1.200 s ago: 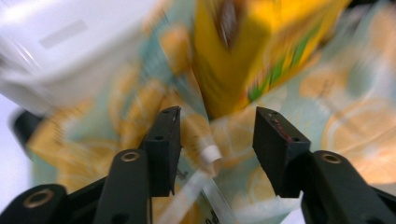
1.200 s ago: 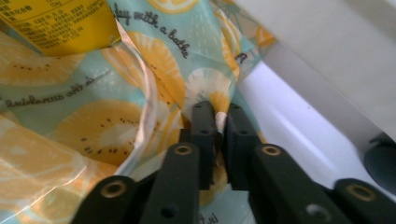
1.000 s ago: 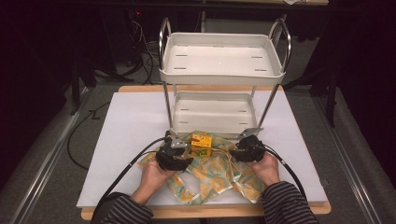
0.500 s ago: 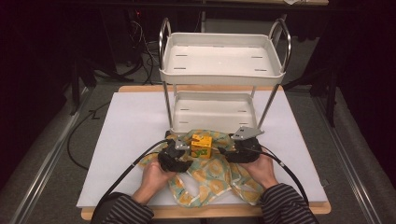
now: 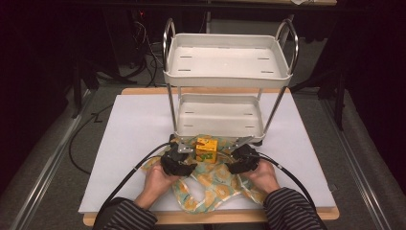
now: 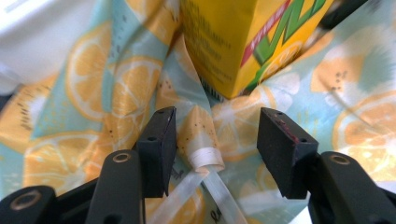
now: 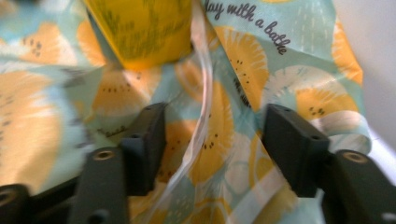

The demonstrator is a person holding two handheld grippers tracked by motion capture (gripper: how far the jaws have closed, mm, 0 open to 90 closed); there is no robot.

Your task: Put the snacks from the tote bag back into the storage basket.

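Note:
A yellow drink carton (image 5: 206, 149) stands on a soft bag (image 5: 210, 187) printed with orange slices, just in front of the cart. My left gripper (image 5: 187, 154) sits at the carton's left, my right gripper (image 5: 226, 156) at its right. In the left gripper view the carton (image 6: 233, 42) is just ahead and the left gripper (image 6: 217, 126) is open, a white strap (image 6: 205, 158) lying loose between the jaws. The right gripper (image 7: 215, 116) is open too. Its jaws have just been closing, with a pale strap (image 7: 201, 121) and bag fabric (image 7: 289, 60) between them, untouched by the pads.
A white two-shelf cart (image 5: 227, 81) with metal handles stands at the back of the white board (image 5: 134, 139); its lower shelf (image 5: 218, 132) is right behind the carton. Black cables (image 5: 129, 172) trail from the grippers toward the near edge. Dark floor surrounds the table.
The right gripper has shifted left and slightly down, closer to the carton. The bag's folds have shifted under the hands. The left gripper has stayed put.

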